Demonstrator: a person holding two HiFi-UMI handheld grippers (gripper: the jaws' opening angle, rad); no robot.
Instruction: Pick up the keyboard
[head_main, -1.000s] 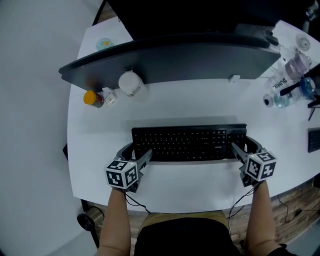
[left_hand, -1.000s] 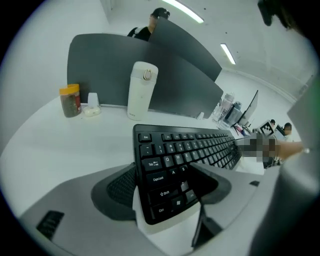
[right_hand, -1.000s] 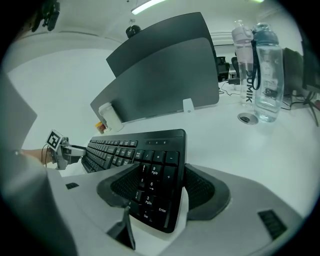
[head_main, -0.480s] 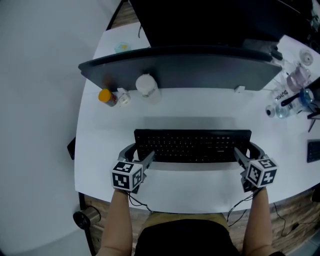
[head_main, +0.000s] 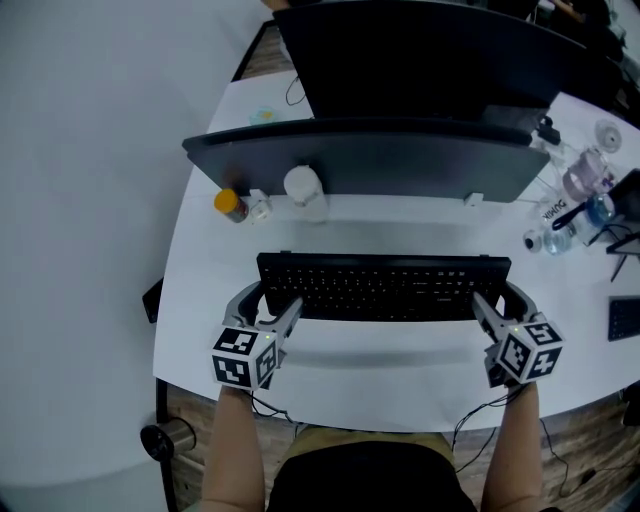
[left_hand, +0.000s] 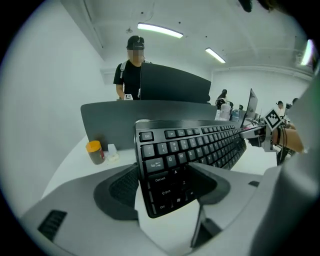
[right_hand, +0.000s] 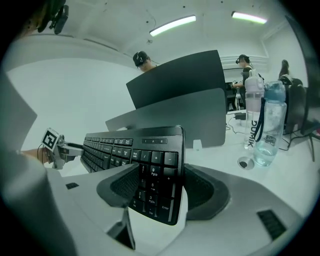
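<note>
A black keyboard (head_main: 385, 287) hangs level above the white desk (head_main: 400, 375), and its shadow lies on the desktop below it. My left gripper (head_main: 268, 300) is shut on the keyboard's left end, one jaw over the keys and one at the outer edge. In the left gripper view the keyboard (left_hand: 190, 147) runs away between the jaws of that gripper (left_hand: 160, 186). My right gripper (head_main: 500, 298) is shut on the right end. In the right gripper view the number pad (right_hand: 152, 185) sits between the pads of that gripper (right_hand: 156, 192).
A dark curved monitor (head_main: 370, 155) stands behind the keyboard. A small orange-capped jar (head_main: 231, 205) and a white bottle (head_main: 303, 187) sit at its left foot. Clear water bottles (head_main: 575, 195) stand at the right. People stand beyond the desk (left_hand: 131, 70).
Both grippers have risen with the keyboard held between them, lifting it off the desk. A shadow now shows under it.
</note>
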